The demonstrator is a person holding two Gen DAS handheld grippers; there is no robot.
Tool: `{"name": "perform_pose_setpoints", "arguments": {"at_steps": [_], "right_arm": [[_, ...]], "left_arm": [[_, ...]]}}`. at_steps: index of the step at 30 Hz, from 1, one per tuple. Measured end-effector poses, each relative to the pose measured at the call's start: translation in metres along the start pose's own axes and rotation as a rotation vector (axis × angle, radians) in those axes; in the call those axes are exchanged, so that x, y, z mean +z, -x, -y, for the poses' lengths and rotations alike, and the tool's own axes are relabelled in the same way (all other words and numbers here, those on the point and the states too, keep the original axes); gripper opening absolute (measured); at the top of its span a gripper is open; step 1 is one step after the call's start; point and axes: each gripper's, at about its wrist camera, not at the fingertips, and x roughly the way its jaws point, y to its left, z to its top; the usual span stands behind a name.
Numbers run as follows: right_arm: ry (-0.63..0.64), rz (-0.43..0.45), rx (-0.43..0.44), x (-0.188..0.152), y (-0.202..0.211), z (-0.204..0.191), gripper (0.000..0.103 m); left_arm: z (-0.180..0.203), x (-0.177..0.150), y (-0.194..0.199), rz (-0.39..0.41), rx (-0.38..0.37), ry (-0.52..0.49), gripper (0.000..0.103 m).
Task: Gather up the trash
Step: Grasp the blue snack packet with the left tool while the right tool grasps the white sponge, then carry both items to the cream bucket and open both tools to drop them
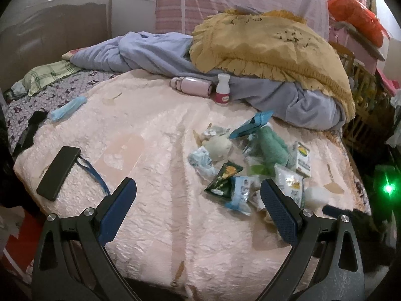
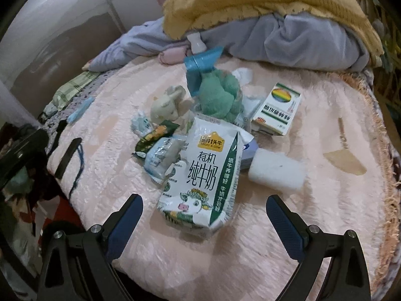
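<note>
A heap of trash lies on the pink bedspread (image 1: 150, 150). In the right wrist view a crumpled white milk carton (image 2: 200, 173) lies nearest, just beyond my open, empty right gripper (image 2: 204, 207). Around it are a dark green snack wrapper (image 2: 155, 135), pale blue wrappers (image 2: 163, 158), a white foam block (image 2: 275, 170), a medicine box (image 2: 278, 110) and a blue pouch (image 2: 200, 67). My left gripper (image 1: 198, 190) is open and empty, over the bedspread left of the heap; the green wrapper (image 1: 224, 179) lies just beyond its right finger.
A black phone (image 1: 59, 173) with a blue cord lies at the left. A blue face mask (image 1: 67, 109), a pink case (image 1: 191, 86) and a white bottle (image 1: 223, 89) lie farther back. A toy rabbit (image 2: 168, 105) and green plush (image 2: 220, 97) sit in the heap. Blankets are piled behind.
</note>
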Motion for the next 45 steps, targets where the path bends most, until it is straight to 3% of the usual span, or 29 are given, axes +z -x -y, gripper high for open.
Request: {"name": "perform_pose_setpoints", "arguments": {"at_steps": [6, 11, 12, 13, 16, 17, 18, 19, 21, 24, 27, 29, 31, 36, 38, 40, 42, 45], "right_arm": [[0.008, -0.022, -0.089, 0.012, -0.024, -0.001, 0.098], [-0.011, -0.041, -0.077, 0.019, -0.042, 0.003, 0.096], [-0.007, -0.043, -0.07, 0.019, -0.043, 0.003, 0.091], [-0.004, -0.054, -0.054, 0.019, -0.046, 0.004, 0.073], [-0.009, -0.034, -0.05, 0.018, -0.038, 0.006, 0.07], [-0.007, -0.017, -0.048, 0.017, -0.028, 0.006, 0.061], [-0.011, -0.005, -0.018, 0.018, -0.016, 0.008, 0.042], [-0.016, 0.002, 0.013, 0.018, -0.005, 0.008, 0.032], [0.023, 0.036, -0.006, 0.018, 0.016, 0.007, 0.032], [0.019, 0.029, 0.007, 0.018, 0.022, 0.013, 0.032], [-0.01, -0.018, 0.018, 0.012, 0.014, 0.018, 0.034], [-0.018, -0.037, 0.011, 0.007, 0.009, 0.018, 0.052], [-0.031, -0.048, 0.02, -0.001, 0.008, 0.022, 0.058], [-0.049, -0.05, 0.04, -0.009, 0.016, 0.028, 0.061], [-0.041, -0.038, 0.018, -0.01, 0.023, 0.03, 0.065], [-0.027, -0.013, -0.019, -0.01, 0.031, 0.035, 0.065], [-0.011, 0.015, -0.077, -0.008, 0.037, 0.042, 0.066], [0.009, 0.043, -0.168, 0.0, 0.036, 0.055, 0.072]], "left_arm": [[-0.009, -0.006, -0.015, -0.033, -0.015, 0.011, 0.099], [-0.008, -0.005, -0.031, -0.066, -0.036, 0.003, 0.099], [-0.006, -0.005, -0.036, -0.077, -0.044, -0.002, 0.099], [-0.004, -0.004, -0.04, -0.085, -0.05, -0.008, 0.099], [0.007, -0.005, -0.056, -0.116, -0.064, -0.049, 0.099], [0.011, -0.005, -0.062, -0.126, -0.067, -0.067, 0.099], [0.017, -0.007, -0.069, -0.142, -0.073, -0.087, 0.099], [0.021, -0.008, -0.075, -0.157, -0.079, -0.099, 0.099], [0.03, -0.011, -0.093, -0.204, -0.093, -0.122, 0.096], [0.038, -0.015, -0.115, -0.279, -0.089, -0.136, 0.077], [0.038, -0.017, -0.121, -0.285, -0.093, -0.129, 0.076], [0.04, -0.019, -0.123, -0.286, -0.085, -0.141, 0.076], [0.043, -0.019, -0.13, -0.3, -0.094, -0.149, 0.076], [0.057, -0.016, -0.151, -0.347, -0.127, -0.175, 0.076], [0.063, -0.017, -0.161, -0.367, -0.121, -0.187, 0.064], [0.062, -0.017, -0.17, -0.406, -0.155, -0.163, 0.031], [0.058, -0.019, -0.173, -0.432, -0.195, -0.13, 0.02], [0.051, -0.016, -0.161, -0.412, -0.211, -0.115, 0.02]]}}
